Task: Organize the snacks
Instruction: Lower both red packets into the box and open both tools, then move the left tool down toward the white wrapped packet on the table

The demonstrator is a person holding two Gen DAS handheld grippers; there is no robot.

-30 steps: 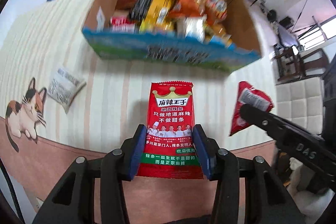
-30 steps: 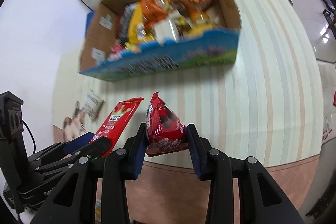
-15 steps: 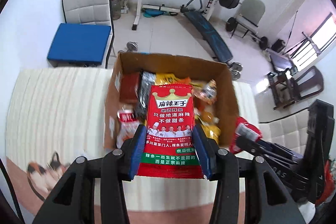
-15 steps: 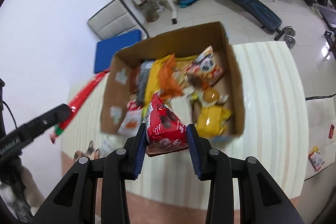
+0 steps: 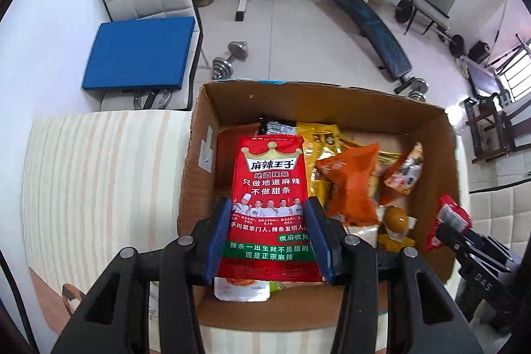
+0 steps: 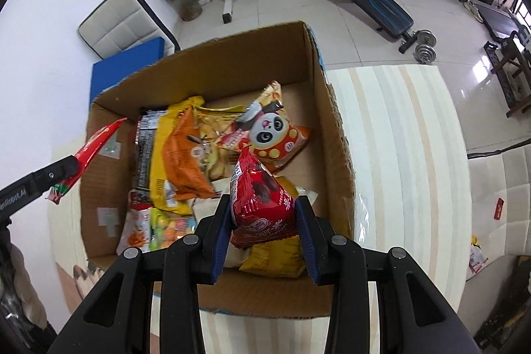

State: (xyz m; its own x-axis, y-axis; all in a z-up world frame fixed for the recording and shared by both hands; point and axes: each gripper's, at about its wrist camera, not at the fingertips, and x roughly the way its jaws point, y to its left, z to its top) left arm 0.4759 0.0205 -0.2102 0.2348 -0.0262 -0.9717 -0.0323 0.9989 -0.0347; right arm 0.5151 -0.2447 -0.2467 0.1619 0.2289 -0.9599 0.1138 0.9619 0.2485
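Left wrist view showed the left gripper with fingers clamped on a flat red packet, held above the left part of the cardboard box. Right wrist view showed the right gripper clamped on a puffy red bag over the box's near right part. Judged step: depositing both snacks. Next move called for lowering and releasing each inside the box walls, not on the striped worktop.

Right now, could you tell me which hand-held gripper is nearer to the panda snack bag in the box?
Right. The right hand-held gripper hangs just in front of the panda snack bag; the left hand-held gripper is over the box's opposite, left side.
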